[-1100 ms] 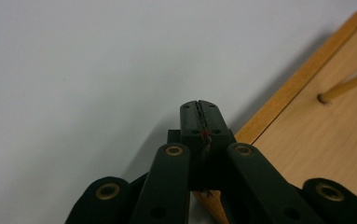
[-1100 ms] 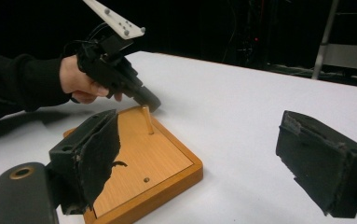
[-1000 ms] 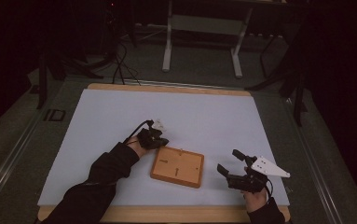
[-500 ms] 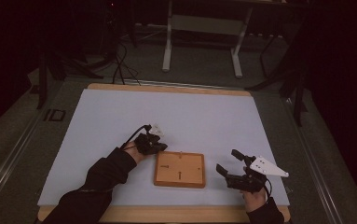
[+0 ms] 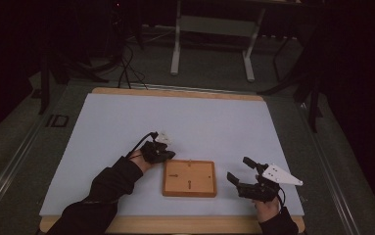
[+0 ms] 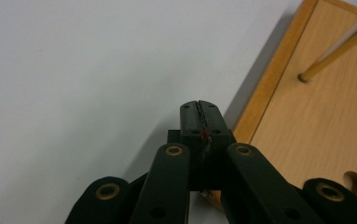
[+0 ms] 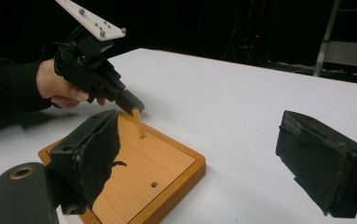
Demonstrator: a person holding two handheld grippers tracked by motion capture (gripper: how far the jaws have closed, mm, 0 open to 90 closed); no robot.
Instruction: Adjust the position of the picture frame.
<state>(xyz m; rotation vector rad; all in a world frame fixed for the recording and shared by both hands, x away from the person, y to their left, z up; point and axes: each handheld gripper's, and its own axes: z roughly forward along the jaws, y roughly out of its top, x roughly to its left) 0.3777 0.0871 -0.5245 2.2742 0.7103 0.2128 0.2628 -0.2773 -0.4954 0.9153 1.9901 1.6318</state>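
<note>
A square wooden board lies flat on the white table top near the front. A thin wooden peg stands in a hole near its far edge, and other holes are empty. My left gripper is shut with nothing between its jaws. Its tips rest beside the board's far left corner; I cannot tell whether they touch it. My right gripper hovers just right of the board, jaws wide open and empty. In the right gripper view the left gripper sits just behind the peg.
The white table top has a wooden rim. Beyond its far edge stand a metal frame and cables on a dark floor. A person's dark sleeves come in from the bottom edge.
The board has turned from a skewed pose to square with the table. My left gripper has drawn back slightly toward the front left. The right gripper has stayed put.
</note>
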